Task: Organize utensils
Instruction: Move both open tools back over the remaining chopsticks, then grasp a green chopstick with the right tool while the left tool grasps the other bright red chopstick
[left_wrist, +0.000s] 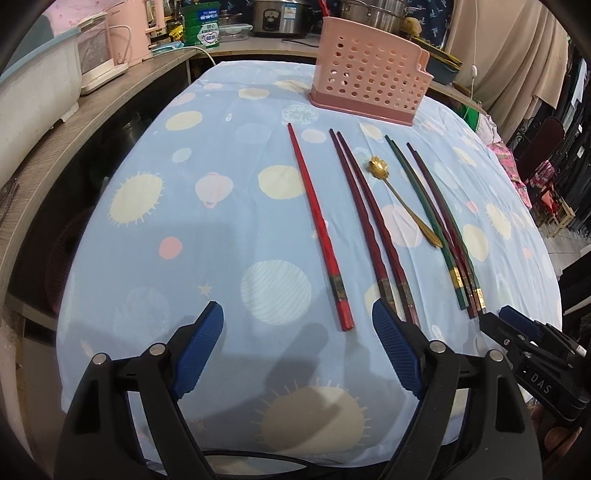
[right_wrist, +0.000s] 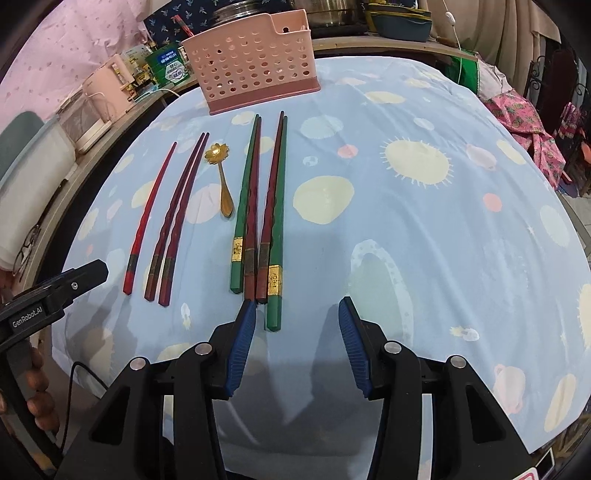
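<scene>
Both grippers hover low, jaws open and empty: left gripper (left_wrist: 297, 325) wide, right gripper (right_wrist: 297, 314) narrower. Chopsticks (right_wrist: 275, 206) and a gold spoon (right_wrist: 221, 173) lie mid-frame on the counter (right_wrist: 424, 229), below the pink basket (right_wrist: 251, 62).

Bare tablecloth (right_wrist: 424, 229) right of chopsticks (right_wrist: 273, 206).

Your tablecloth (right_wrist: 424, 229) is pale blue, printed with cream suns, striped planets and small pink dots, and at its twelve o'clock edge stands a salmon-pink holder (right_wrist: 255, 70) dotted with round holes over a darker rose base. At your nine o'clock lies one bright red chopstick (right_wrist: 147, 221), then a maroon pair (right_wrist: 175, 218), a gold flower-bowled spoon (right_wrist: 221, 177), and green and dark-red chopsticks (right_wrist: 258, 206) with gold bands. Your gripper pads (right_wrist: 242, 347) are ribbed blue on black.
</scene>
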